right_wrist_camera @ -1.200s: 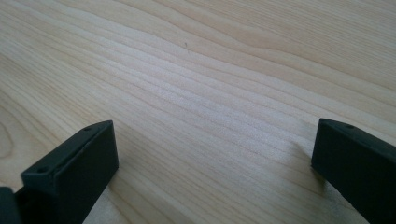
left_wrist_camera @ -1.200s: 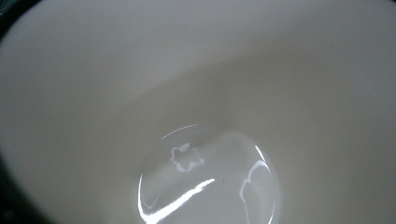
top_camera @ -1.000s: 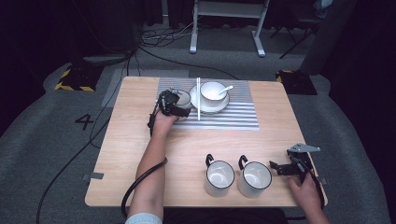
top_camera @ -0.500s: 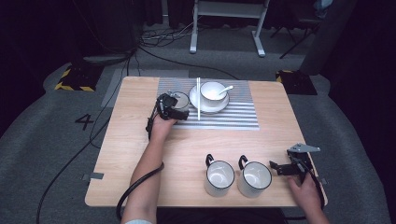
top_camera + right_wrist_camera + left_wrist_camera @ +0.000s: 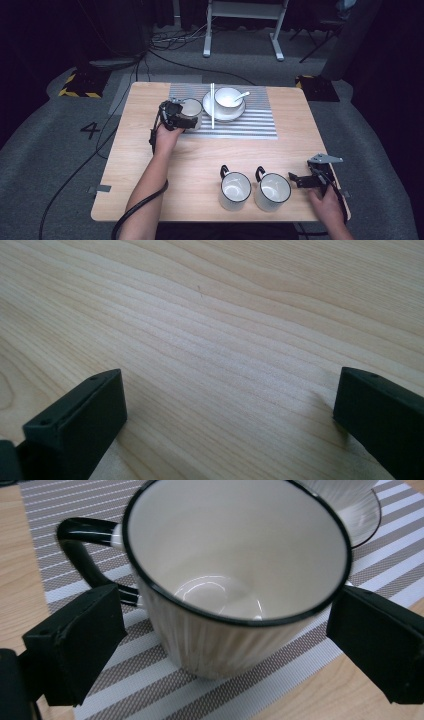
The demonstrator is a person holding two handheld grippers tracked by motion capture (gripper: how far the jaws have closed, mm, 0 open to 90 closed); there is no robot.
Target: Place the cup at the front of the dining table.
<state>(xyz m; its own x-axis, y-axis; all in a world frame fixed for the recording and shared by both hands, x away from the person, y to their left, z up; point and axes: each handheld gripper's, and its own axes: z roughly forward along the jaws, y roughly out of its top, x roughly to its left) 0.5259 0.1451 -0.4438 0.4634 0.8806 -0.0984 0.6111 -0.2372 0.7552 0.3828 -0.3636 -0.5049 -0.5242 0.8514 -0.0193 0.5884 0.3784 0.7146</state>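
High view: wooden table (image 5: 200, 165) with a striped placemat (image 5: 250, 125) at its far middle. On the mat, a white bowl (image 5: 228, 97) sits on a plate (image 5: 212, 107), a spoon (image 5: 242, 94) resting in the bowl, handle toward the right. A pair of chopsticks (image 5: 212, 106) lies along the plate's left edge, pointing away from the person. At the mat's left end stands a white mug (image 5: 192, 111) with a dark rim, just beside the plate.

Left gripper (image 5: 176, 116) is at that mug, the hand (image 5: 166, 137) behind it, forearm reaching in from the bottom. Left gripper view: the mug (image 5: 235, 575) stands upright on the mat (image 5: 280, 675), empty, ribbed wall, black handle (image 5: 85, 555) to the view's left. The jaws stand wide, one either side of the mug; a visible gap on each side, not clamped. The plate's edge (image 5: 367, 517) shows top right, behind the mug.

Near edge of the table: two more white mugs (image 5: 235, 190) (image 5: 273, 191) side by side, close together, handles pointing away from the person, both empty. Right gripper (image 5: 300, 179) lies low just right of the second mug, hand (image 5: 327, 202) at the table's near right corner.

Right gripper view: bare wood grain (image 5: 225, 340) between the jaws, which are spread wide with nothing between them.
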